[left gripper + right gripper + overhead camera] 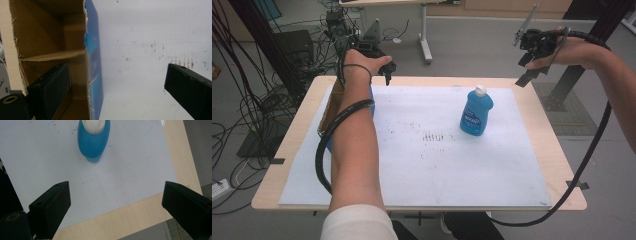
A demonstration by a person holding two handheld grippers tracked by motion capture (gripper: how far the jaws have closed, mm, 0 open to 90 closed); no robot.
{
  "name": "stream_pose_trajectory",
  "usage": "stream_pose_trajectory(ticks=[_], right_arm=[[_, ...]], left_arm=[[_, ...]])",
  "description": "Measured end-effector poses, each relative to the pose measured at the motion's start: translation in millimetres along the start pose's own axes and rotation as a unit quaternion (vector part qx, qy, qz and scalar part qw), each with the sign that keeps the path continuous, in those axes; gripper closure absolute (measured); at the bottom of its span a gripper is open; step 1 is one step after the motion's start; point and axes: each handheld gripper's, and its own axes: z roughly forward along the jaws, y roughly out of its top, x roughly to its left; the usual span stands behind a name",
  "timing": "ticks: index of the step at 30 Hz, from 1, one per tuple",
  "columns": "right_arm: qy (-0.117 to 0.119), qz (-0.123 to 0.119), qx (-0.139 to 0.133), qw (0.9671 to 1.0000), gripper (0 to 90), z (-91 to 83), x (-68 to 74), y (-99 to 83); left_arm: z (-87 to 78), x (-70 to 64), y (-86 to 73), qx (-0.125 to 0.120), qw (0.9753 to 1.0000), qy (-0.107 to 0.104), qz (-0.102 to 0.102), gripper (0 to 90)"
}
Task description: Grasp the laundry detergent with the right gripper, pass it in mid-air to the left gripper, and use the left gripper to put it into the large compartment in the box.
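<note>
A blue dish-soap bottle (476,112) with a white cap stands upright on the white mat, right of centre. From above, the bottle (93,140) shows in the right gripper view, well ahead of the jaws. My right gripper (528,64) hovers open over the table's far right corner; between its jaws (115,202) is nothing but mat and table edge. My left gripper (387,70) is held open over the far left. In its own view the left gripper (117,82) straddles the blue wall (93,62) of an open cardboard box (50,37), one jaw over the inside.
The cardboard box (328,107) lies along the left side of the wooden table (562,165), partly hidden by the left forearm. A white mat (437,165) covers most of the top. Cables and equipment crowd the floor at the far left.
</note>
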Motion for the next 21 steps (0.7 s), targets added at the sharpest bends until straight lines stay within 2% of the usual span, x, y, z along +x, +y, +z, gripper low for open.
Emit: stream_pose_trajectory(ticks=[21], right_arm=[[-0.002,0.004,-0.007,1.0000,8.1,-1.7,2.4,-5.7]], left_arm=[[-3.7,-5.6,-2.4,-0.002,1.0000,0.002,0.003,7.1]])
